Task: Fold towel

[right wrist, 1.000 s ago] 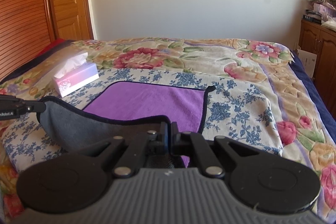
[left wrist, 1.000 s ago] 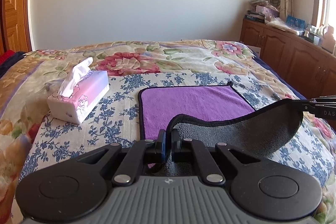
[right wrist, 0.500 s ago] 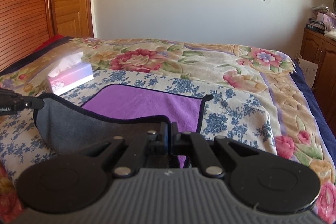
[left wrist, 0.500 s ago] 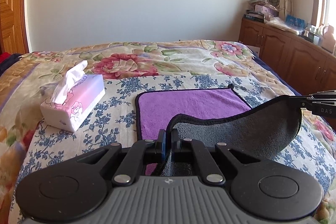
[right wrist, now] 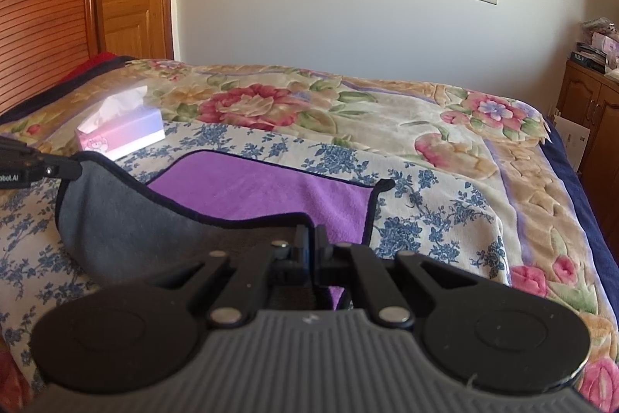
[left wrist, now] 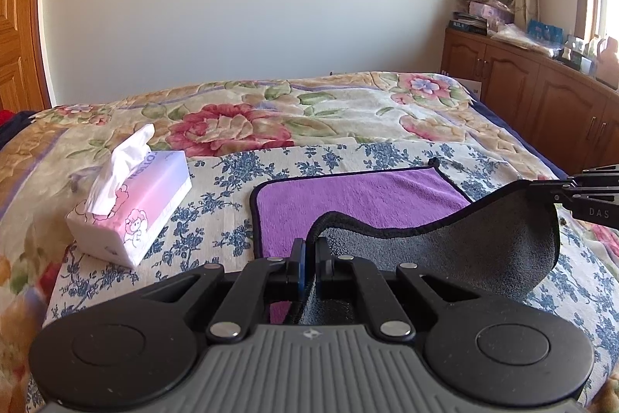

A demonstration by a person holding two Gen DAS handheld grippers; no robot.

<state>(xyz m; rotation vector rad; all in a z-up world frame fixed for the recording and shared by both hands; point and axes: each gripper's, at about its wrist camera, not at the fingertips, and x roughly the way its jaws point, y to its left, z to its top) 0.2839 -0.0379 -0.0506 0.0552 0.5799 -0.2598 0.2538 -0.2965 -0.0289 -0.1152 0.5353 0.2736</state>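
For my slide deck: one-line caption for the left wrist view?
Left claw and right claw pinch the purple towel's near corners, lifting its grey underside.

Home bedroom, floral-quilted bed (left wrist: 348, 119), wooden cabinets (left wrist: 541, 95), tissue box (left wrist: 147, 204)

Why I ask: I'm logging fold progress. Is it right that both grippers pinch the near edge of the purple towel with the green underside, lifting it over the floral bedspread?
Not quite: the underside is grey, not green, as the left wrist view shows. Both the left gripper and right gripper pinch the purple towel over the floral bedspread.
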